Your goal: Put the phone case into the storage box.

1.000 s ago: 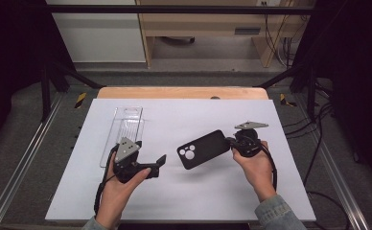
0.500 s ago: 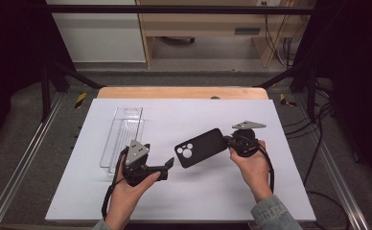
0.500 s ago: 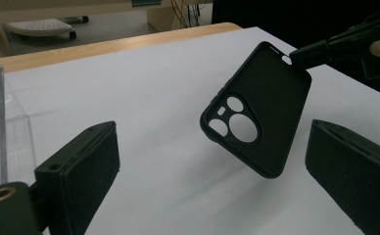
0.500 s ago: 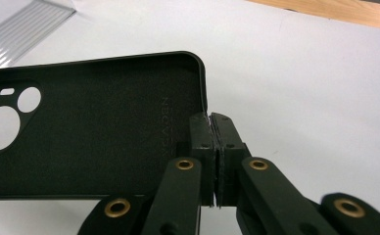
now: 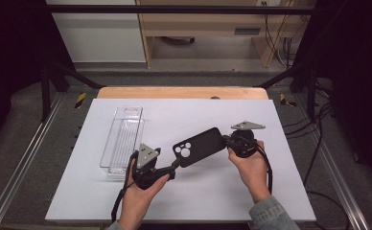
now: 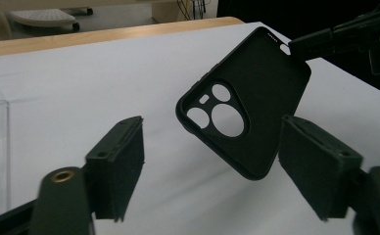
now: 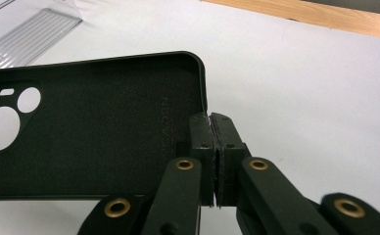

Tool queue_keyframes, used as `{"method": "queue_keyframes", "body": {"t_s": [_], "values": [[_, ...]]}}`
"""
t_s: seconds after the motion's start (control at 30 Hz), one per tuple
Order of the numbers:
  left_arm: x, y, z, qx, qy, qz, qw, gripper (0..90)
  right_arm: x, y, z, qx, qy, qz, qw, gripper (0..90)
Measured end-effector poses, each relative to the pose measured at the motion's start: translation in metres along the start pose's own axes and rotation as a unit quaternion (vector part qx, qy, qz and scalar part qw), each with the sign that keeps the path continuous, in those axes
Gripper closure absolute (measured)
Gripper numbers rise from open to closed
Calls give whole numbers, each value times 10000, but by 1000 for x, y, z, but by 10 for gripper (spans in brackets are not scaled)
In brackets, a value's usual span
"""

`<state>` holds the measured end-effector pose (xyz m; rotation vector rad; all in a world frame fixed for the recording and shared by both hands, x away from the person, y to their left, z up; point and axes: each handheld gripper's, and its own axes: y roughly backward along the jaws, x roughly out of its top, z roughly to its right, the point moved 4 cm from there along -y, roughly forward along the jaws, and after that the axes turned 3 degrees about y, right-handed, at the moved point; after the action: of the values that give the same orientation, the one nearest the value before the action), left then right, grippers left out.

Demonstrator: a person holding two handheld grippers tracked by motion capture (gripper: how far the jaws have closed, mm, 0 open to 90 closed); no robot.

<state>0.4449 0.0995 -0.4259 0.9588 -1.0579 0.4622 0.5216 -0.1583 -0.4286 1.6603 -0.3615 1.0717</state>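
Left gripper (image 5: 174, 165) nearer phone case (image 5: 199, 146), jaws closing; right gripper (image 5: 226, 140) clamped on case edge

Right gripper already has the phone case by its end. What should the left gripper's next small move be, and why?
Probably close the left gripper on the camera-hole end of the phone case. Its jaws have just been closing, the case's lower corner sits between them untouched, and the right gripper pinches only the far rim, so that end hangs unsupported.

surface: wooden table (image 5: 184, 92) | covering: white sheet (image 5: 184, 191) | on sheet: clear tray (image 5: 122, 140)
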Motion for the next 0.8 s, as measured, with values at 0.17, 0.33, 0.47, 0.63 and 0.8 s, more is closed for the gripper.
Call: {"method": "queue_keyframes", "body": {"t_s": [0.17, 0.33, 0.47, 0.63, 0.8], "values": [[-3, -7, 4, 27, 175, -52, 9998, 328, 0, 1, 0, -12, -22, 49, 10000, 894], [-5, -13, 6, -16, 396, -115, 9991, 364, 0, 1, 0, 3, 1, 69, 10000, 894], [-9, -15, 7, -39, 455, -170, 9988, 400, 0, 2, 0, 4, -10, 98, 10000, 894], [-11, -19, 6, -43, 484, -237, 9985, 425, 0, 3, 0, -6, -5, 129, 9999, 894], [-12, -21, 6, -115, 609, -252, 9978, 466, 0, 3, -1, -6, -4, 162, 9999, 894]]}}
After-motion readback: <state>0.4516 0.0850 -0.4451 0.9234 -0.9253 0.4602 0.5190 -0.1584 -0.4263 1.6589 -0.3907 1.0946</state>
